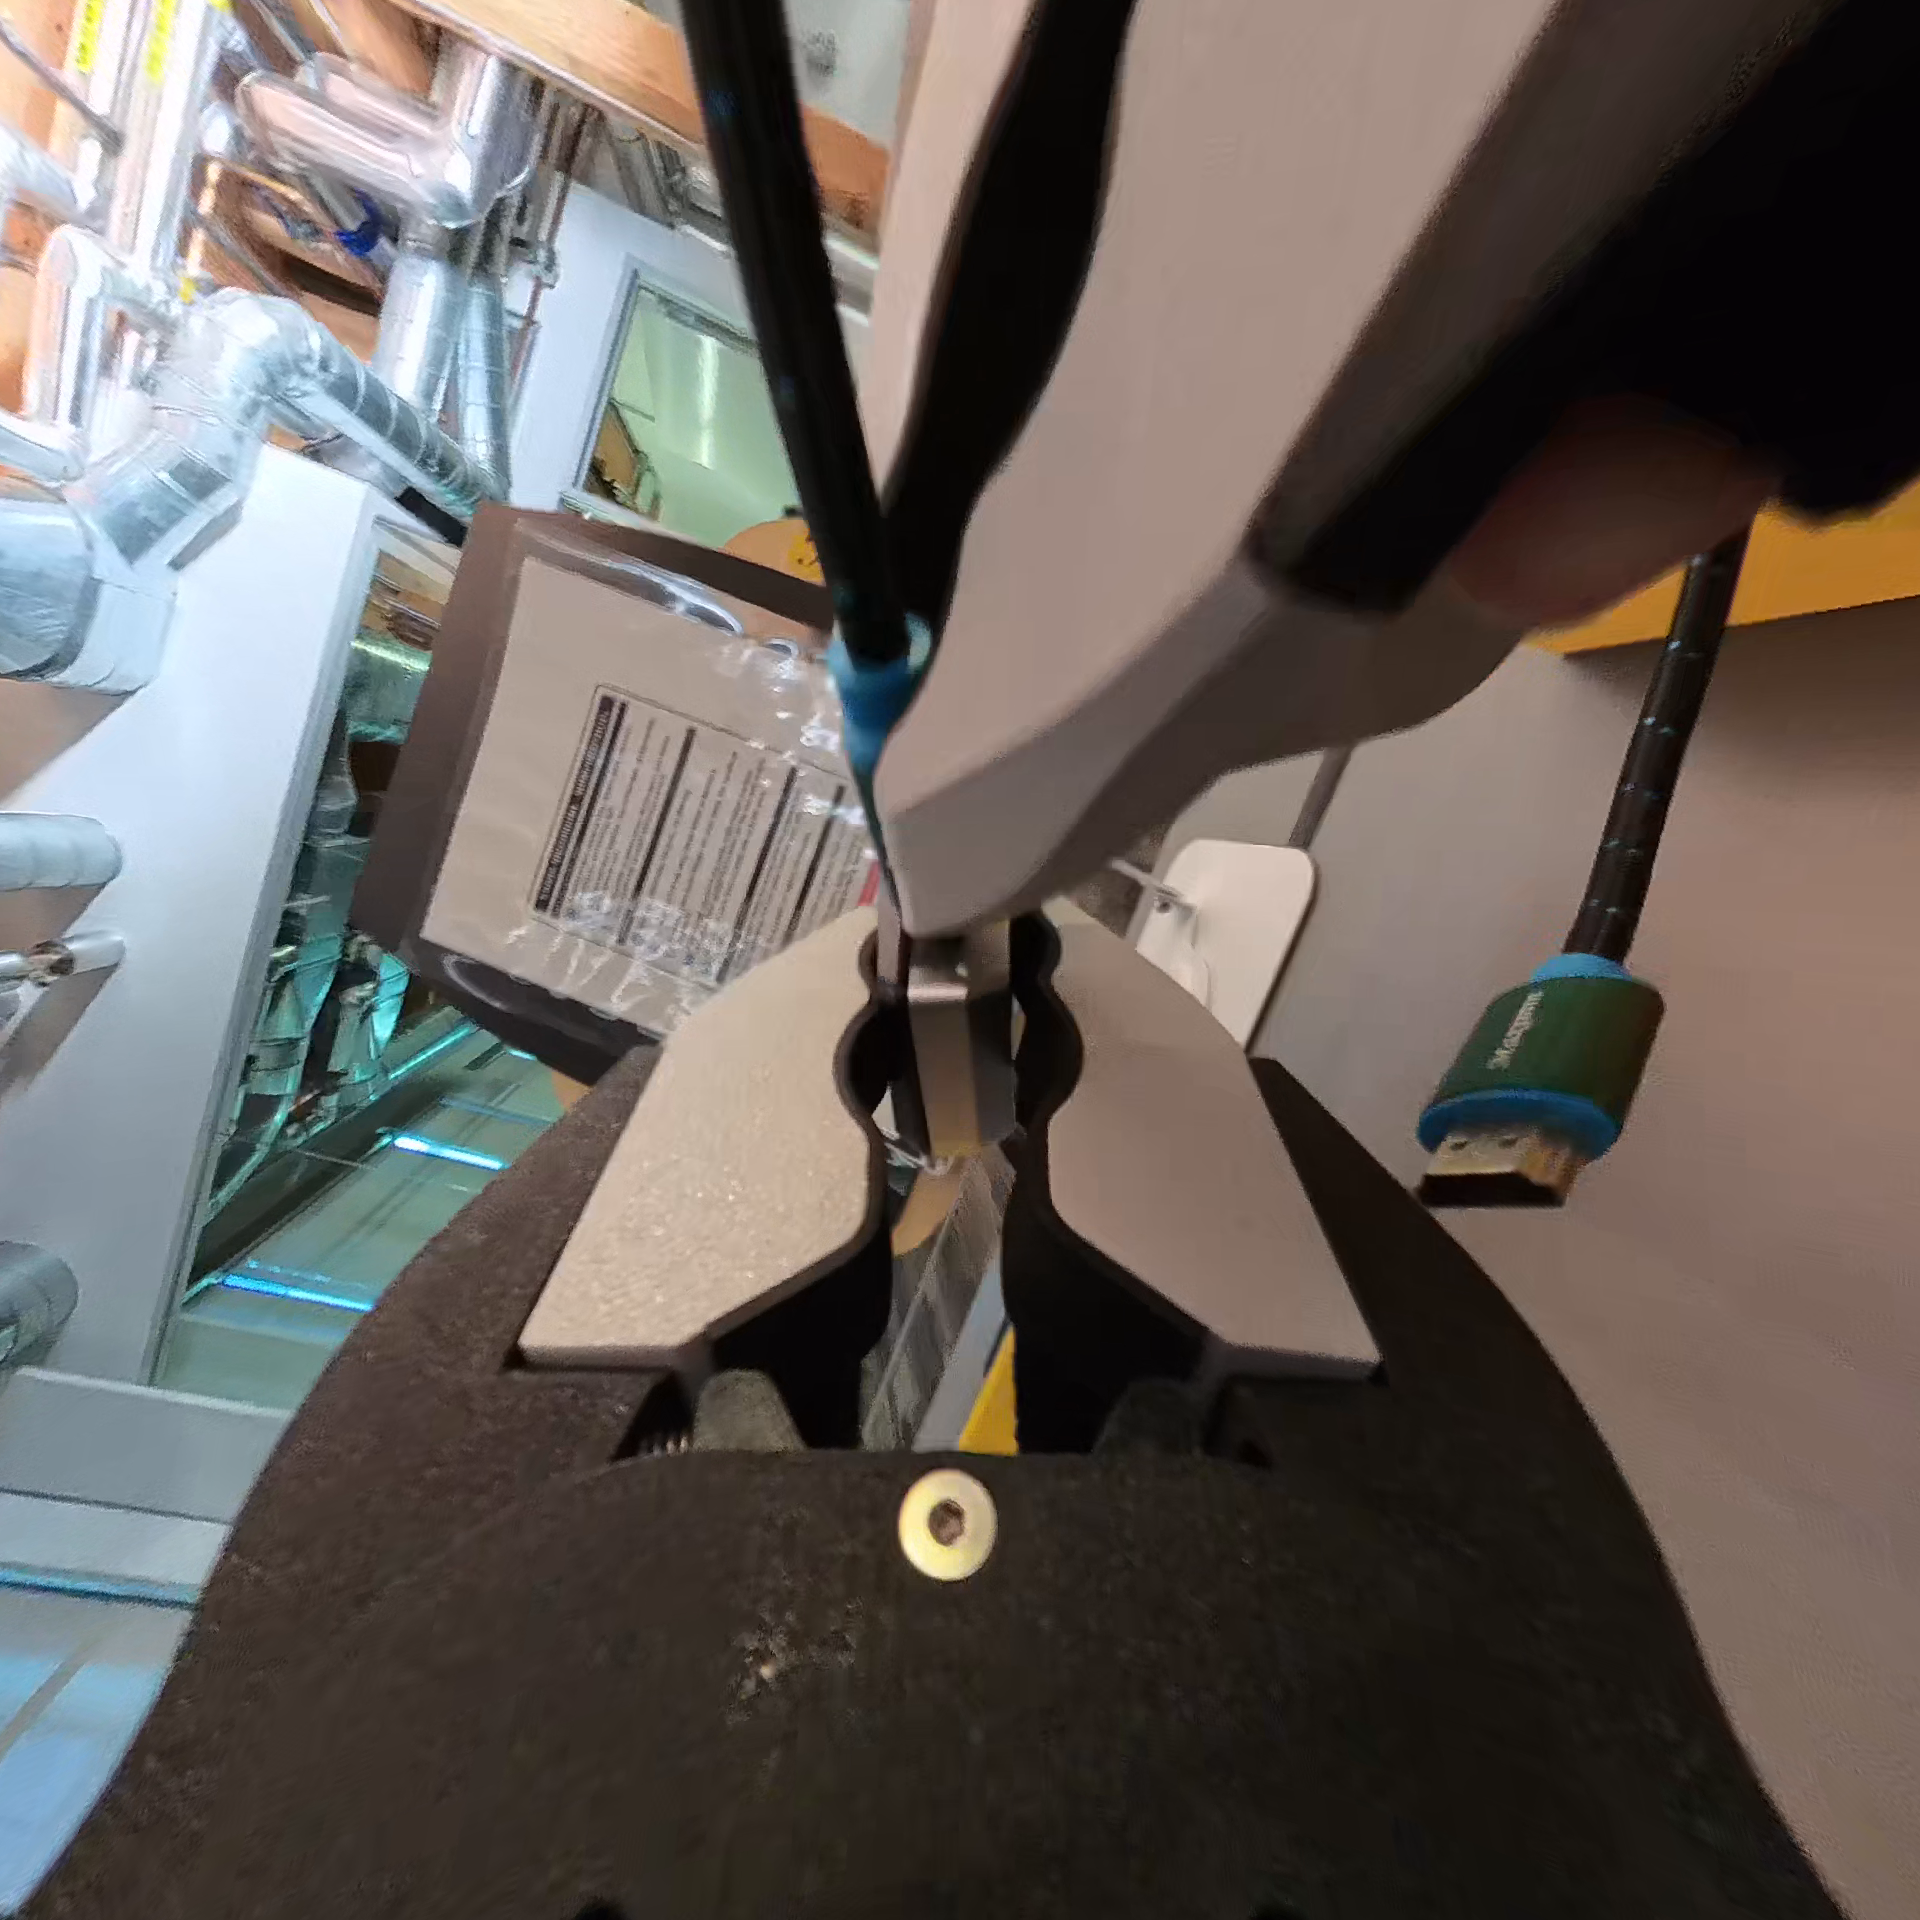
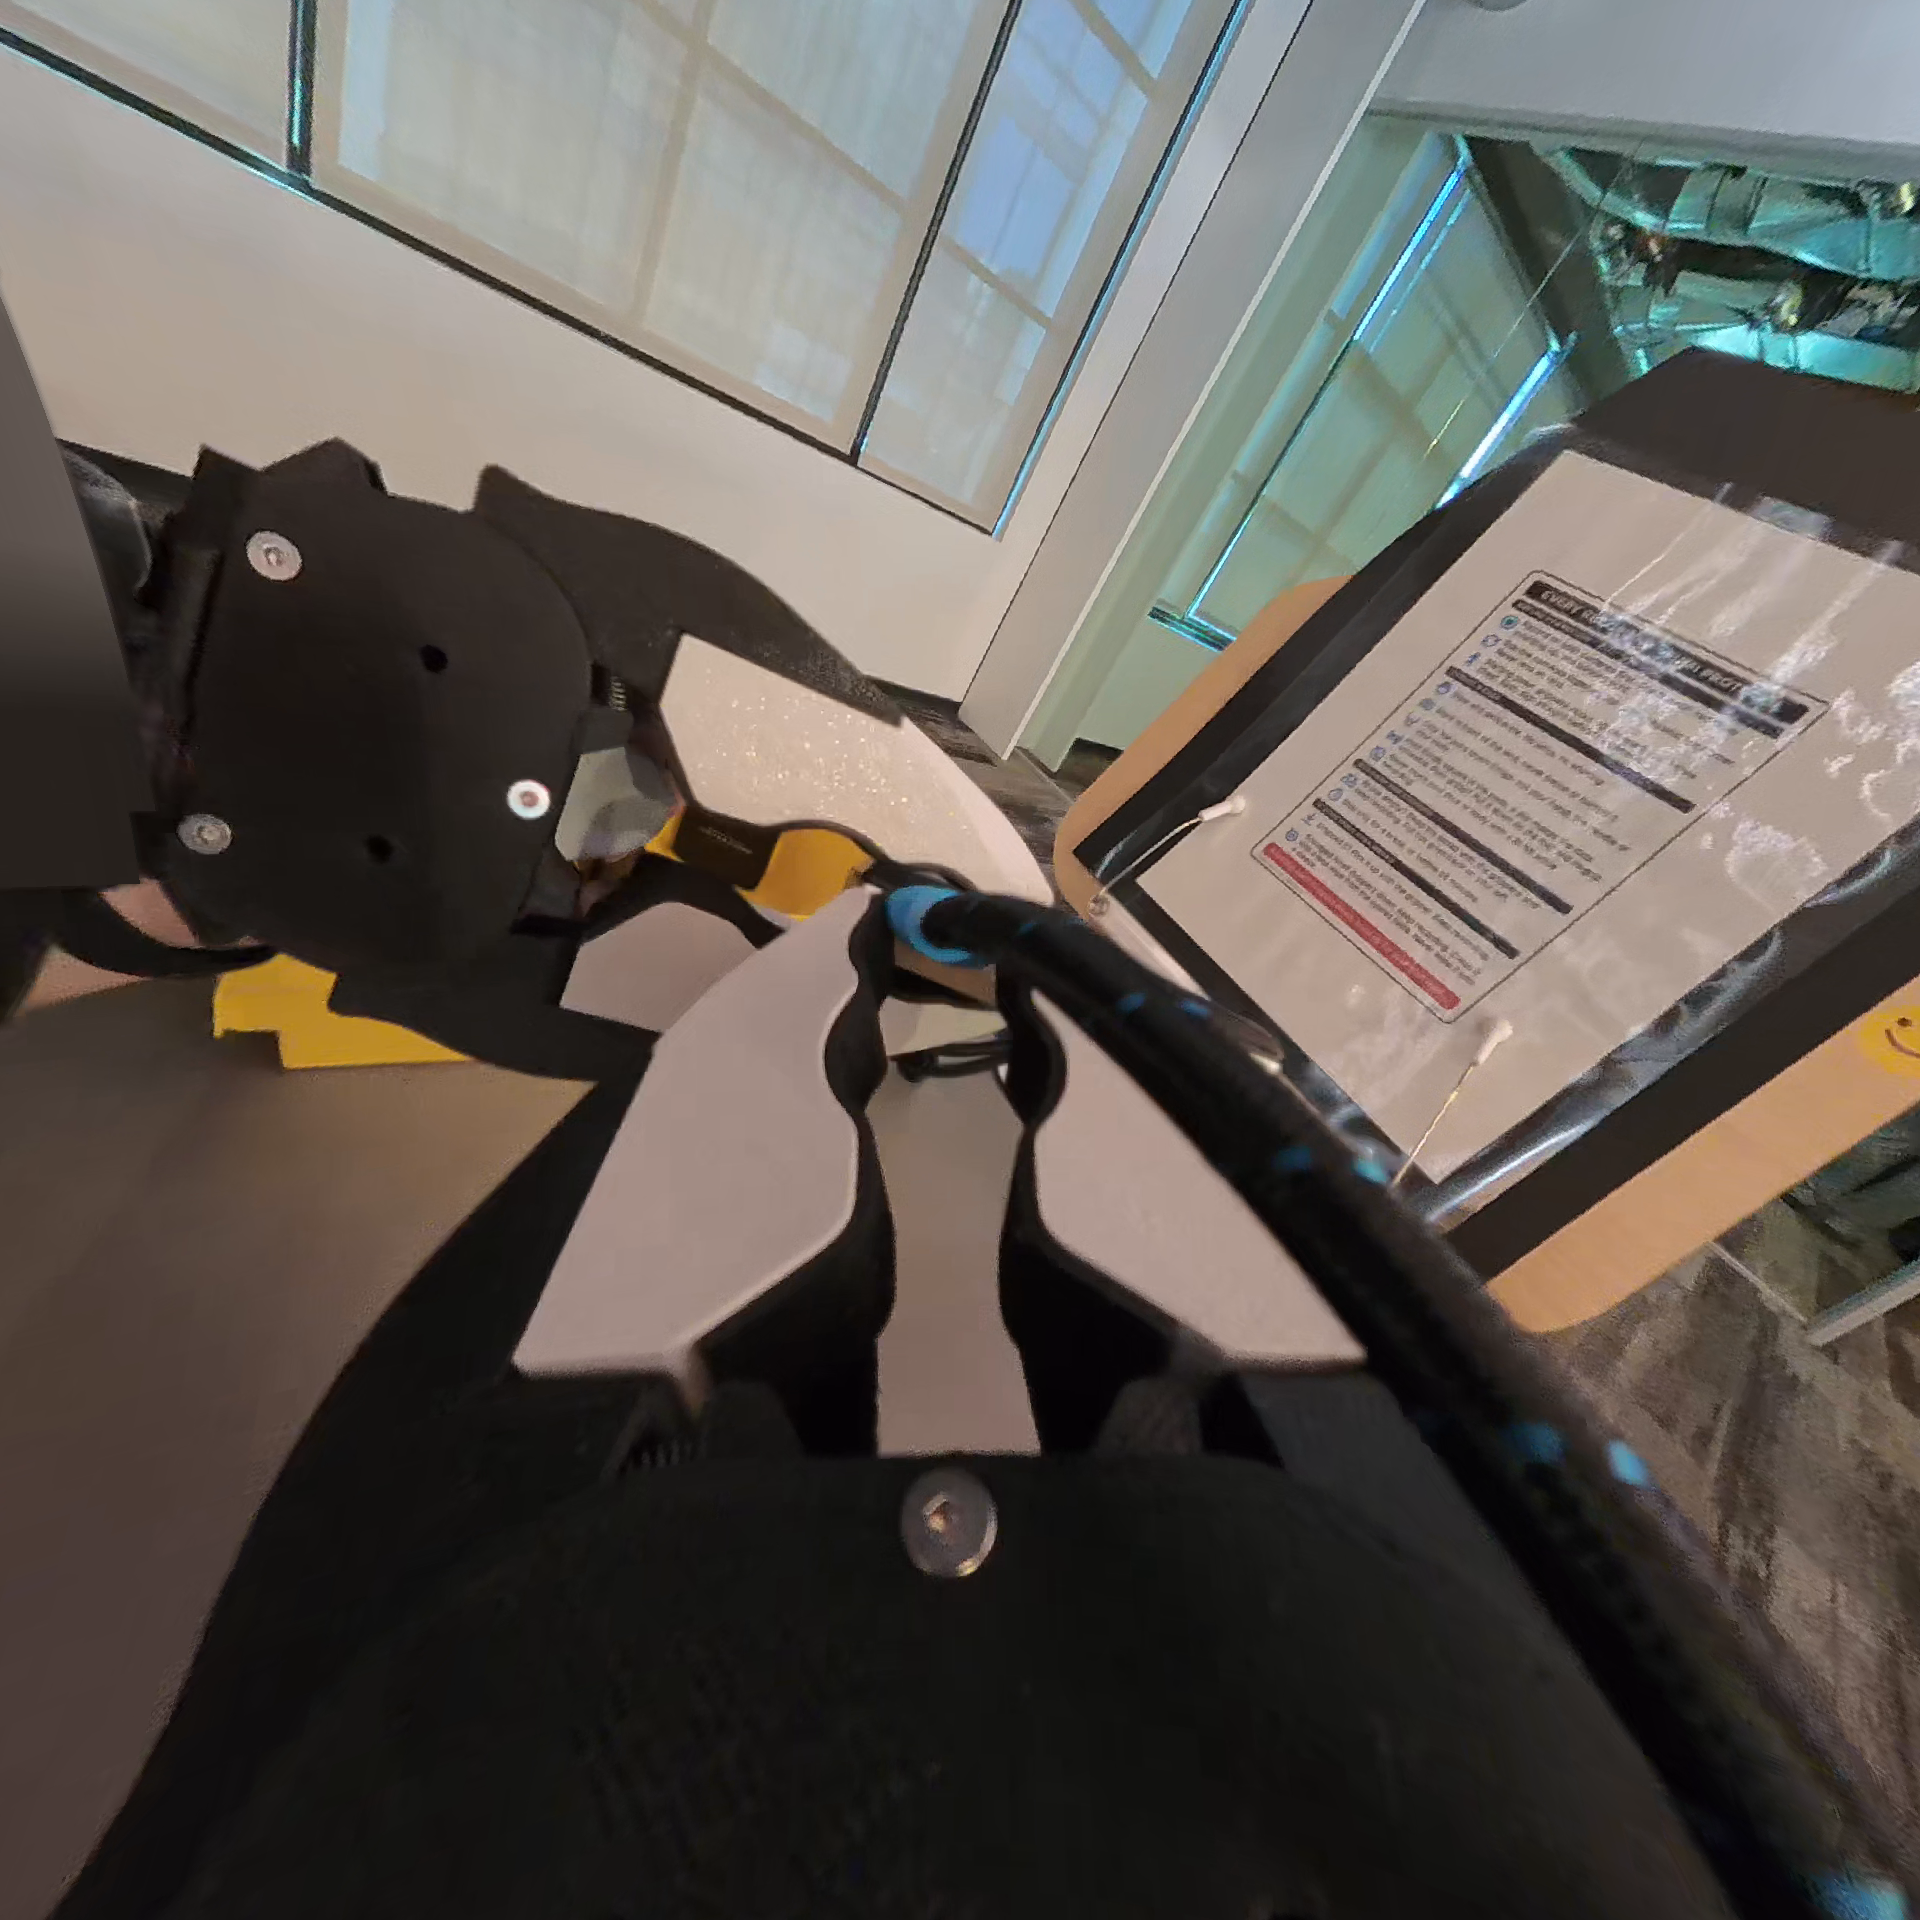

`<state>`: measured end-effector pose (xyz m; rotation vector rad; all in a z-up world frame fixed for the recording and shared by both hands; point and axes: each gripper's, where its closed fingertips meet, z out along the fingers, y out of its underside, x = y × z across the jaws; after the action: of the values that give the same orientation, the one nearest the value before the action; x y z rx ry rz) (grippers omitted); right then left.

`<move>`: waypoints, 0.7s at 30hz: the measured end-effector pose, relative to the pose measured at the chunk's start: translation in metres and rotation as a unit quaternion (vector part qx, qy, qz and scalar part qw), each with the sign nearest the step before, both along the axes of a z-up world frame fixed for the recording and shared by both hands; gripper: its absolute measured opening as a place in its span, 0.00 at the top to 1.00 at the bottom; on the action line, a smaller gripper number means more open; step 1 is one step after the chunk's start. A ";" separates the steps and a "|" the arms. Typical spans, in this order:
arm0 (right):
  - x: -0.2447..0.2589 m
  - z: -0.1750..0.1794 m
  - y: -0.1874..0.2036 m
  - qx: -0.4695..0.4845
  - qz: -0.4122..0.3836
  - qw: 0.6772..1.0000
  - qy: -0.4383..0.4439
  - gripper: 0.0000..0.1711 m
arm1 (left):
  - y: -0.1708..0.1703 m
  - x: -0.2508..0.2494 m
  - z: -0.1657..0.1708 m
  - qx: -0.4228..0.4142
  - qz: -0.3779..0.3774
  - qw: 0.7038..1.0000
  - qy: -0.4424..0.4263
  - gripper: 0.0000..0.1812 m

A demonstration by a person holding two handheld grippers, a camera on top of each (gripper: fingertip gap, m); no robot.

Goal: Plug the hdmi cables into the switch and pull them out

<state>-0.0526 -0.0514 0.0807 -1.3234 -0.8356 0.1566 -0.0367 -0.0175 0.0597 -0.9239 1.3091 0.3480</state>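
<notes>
— Two grippers, two cables, one switch. What fills most of the scene?

— Behind everything, a black-framed board (image 2: 1455, 790) with a printed sheet under clear film, standing tilted. It sits beyond both sets of fingers in both wrist views.

— And the grippers?

— In its own view the left gripper (image 1: 954, 961) points up from below. Its jaws are clenched on the switch (image 1: 956, 1060), a small grey metal block held between the scalloped tips. The right gripper (image 2: 940, 966) comes in from the upper right of the left wrist view, and its pale finger ends just above the switch.

— Is the right one gripping anything?

— I cannot tell. Its jaws stand close together with a narrow gap. The plugged cable (image 2: 1299, 1143) lies over its right finger and ends at the tips, but the contact itself is hidden.

— Describe that cable.

— Black braid with blue flecks, ending in a blue collar (image 2: 920, 920) right at the fingertips. In the left wrist view it runs down to the top of the switch.

— The other cable?

— The loose cable (image 1: 1652, 769) hangs well to the right of the switch, touching neither gripper. Its green and blue plug (image 1: 1527, 1081) dangles free, with the gold connector pointing down and left.
</notes>
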 end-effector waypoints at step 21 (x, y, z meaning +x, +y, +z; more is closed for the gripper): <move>0.011 0.011 -0.009 0.015 0.067 0.997 0.018 0.89 | -0.010 0.010 0.009 0.115 -0.031 0.992 -0.043 0.83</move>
<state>-0.0419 -0.0603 0.0915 -1.2340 -0.8924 0.2717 -0.0264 -0.0273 0.0688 -0.6951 1.1880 0.3963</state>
